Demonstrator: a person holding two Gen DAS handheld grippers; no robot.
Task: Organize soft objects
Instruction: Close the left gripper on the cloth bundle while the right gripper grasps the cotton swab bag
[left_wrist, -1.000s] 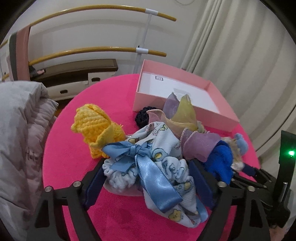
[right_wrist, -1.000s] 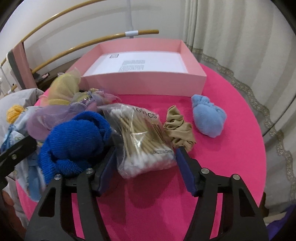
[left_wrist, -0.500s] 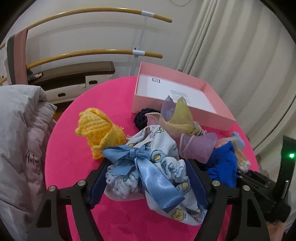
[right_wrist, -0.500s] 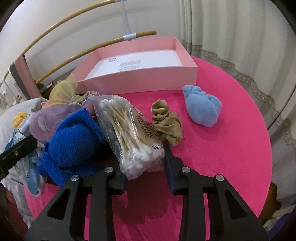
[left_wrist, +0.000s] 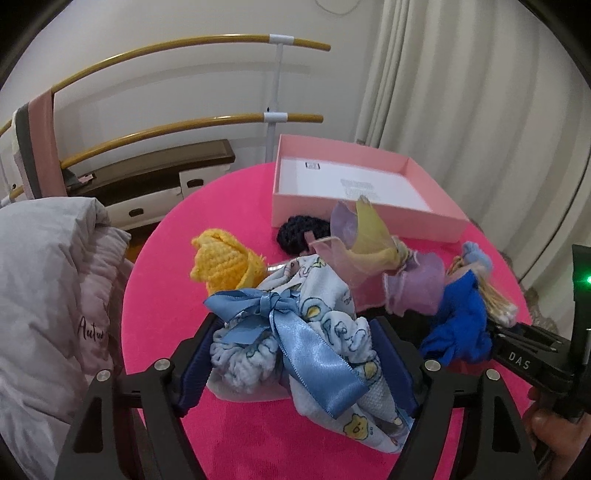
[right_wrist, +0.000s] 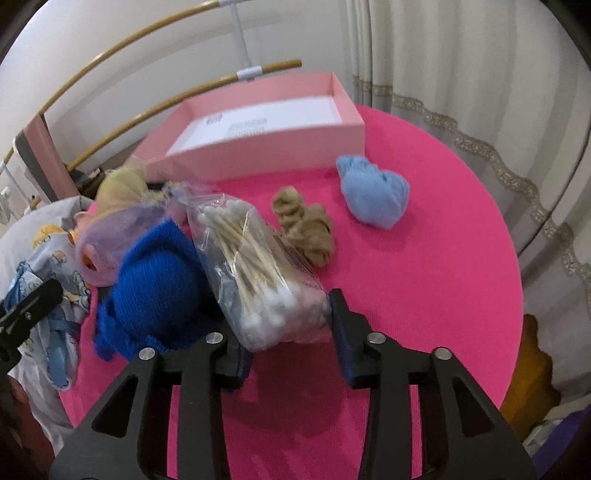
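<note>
My left gripper (left_wrist: 295, 354) is shut on a white patterned cloth bundle with a blue satin bow (left_wrist: 295, 332) and holds it just above the pink round table (left_wrist: 162, 295). My right gripper (right_wrist: 288, 328) is shut on a clear bag of cotton swabs (right_wrist: 258, 269), lifted a little. A royal blue knit item (right_wrist: 159, 280) leans against the bag's left side. The open pink box (right_wrist: 258, 136) stands at the far side; it also shows in the left wrist view (left_wrist: 354, 195).
On the table lie a yellow crochet piece (left_wrist: 225, 262), a black knit piece (left_wrist: 301, 234), sheer purple and yellow fabric (left_wrist: 369, 251), a tan stocking wad (right_wrist: 306, 225) and a light blue sock ball (right_wrist: 373, 195). Grey bedding (left_wrist: 44, 295) lies left. Curtains hang right.
My right gripper closed on the cotton swab bag and raised it. My left gripper closed tighter on the bow bundle and lifted it slightly.
</note>
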